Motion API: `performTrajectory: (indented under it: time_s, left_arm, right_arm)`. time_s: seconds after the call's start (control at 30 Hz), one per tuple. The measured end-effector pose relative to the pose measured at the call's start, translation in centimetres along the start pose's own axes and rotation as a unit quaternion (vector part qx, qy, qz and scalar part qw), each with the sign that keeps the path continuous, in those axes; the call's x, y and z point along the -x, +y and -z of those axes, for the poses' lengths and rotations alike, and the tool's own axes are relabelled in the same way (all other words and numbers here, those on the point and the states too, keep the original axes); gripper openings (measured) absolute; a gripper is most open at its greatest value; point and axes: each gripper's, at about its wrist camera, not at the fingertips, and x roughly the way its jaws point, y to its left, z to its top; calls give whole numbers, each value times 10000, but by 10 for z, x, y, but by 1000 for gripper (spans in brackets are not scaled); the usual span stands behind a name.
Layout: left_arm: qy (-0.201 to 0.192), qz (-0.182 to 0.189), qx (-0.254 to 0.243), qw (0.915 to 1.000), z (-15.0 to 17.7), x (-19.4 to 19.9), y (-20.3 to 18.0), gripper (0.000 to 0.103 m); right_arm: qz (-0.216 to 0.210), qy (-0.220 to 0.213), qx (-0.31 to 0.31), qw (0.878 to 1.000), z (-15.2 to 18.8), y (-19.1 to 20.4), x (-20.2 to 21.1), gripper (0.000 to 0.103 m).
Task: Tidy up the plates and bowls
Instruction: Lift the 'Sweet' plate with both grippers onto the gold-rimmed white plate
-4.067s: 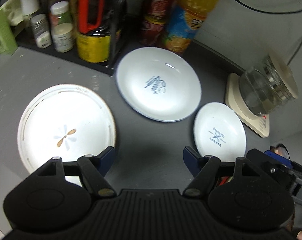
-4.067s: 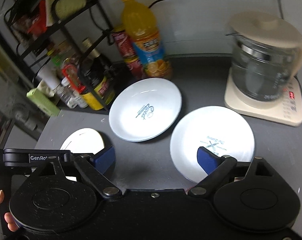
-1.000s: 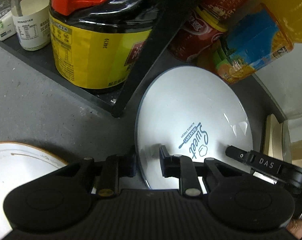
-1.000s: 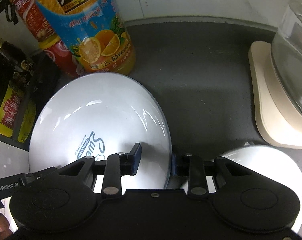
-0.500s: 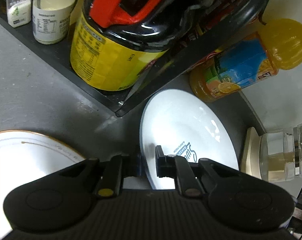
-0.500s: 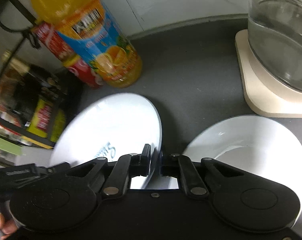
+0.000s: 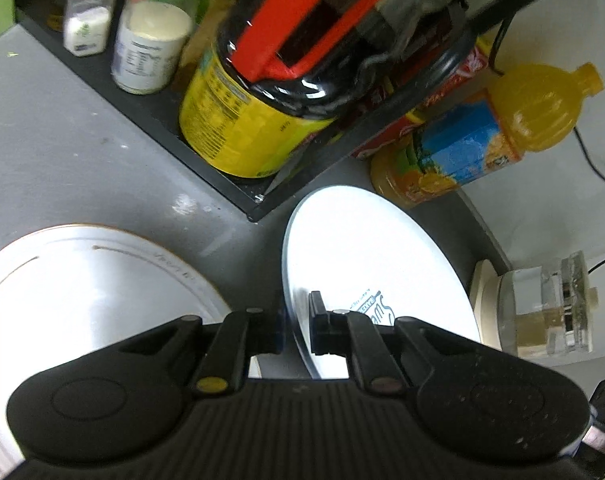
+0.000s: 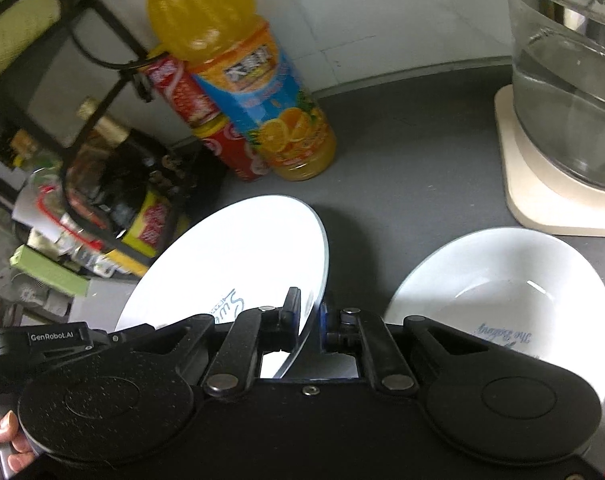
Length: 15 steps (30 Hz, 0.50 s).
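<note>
Gripped on two opposite edges and raised clear of the dark grey countertop (image 8: pixel 414 152): a white round ceramic plate with blue script lettering (image 7: pixel 366 264), tilted, its shadow falling on the counter behind it in the right wrist view. Nothing on its face but the printed lettering. Left gripper (image 7: pixel 294 330) pinching the plate's left rim, jaws having just been closing, pads pressed on the thin edge. Right gripper (image 8: pixel 310 322) clamped on the plate's right rim, jaws likewise just drawn in, rim caught between the pads. Both pointing steeply downward and forward; a bare fingertip (image 8: pixel 2 436) visible at the lower left of the right wrist view, on the other tool's handle.

To the right on the counter: a white ceramic bowl with blue script inside (image 8: pixel 514 296), empty. To the left: a large white plate with a thin brown ring line (image 7: pixel 82 292), flat on the counter, bare as far as seen.

Beyond the held plate: an orange juice bottle with a blue label (image 8: pixel 246 80), upright, full of orange liquid, beside red cans (image 8: pixel 206 120). Further left, a black metal rack (image 7: pixel 206 172) holding a dark jug with yellow label and red handle (image 7: pixel 262 100) and small white jars (image 7: pixel 150 48). Far right, a glass kettle on a cream base (image 8: pixel 566 112), partly filled with clear water.
</note>
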Motion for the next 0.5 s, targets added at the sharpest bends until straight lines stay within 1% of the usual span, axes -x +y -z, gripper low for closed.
performTrajectory:
  time_s: [0.1,0.27,0.5]
  left_arm:
    - [-117,-65,-14,9999,3,16,3,9]
    - [-199,-205,46,9996,15,35,8,9]
    - [-291,-425,296,9982,36,57,26,9]
  right_arm:
    - [-155,13,136,9998,4,6,3,10]
    - [-381,118,335,9986,13,16,5,10]
    - [-641,305,608,9956,25,30,5,10]
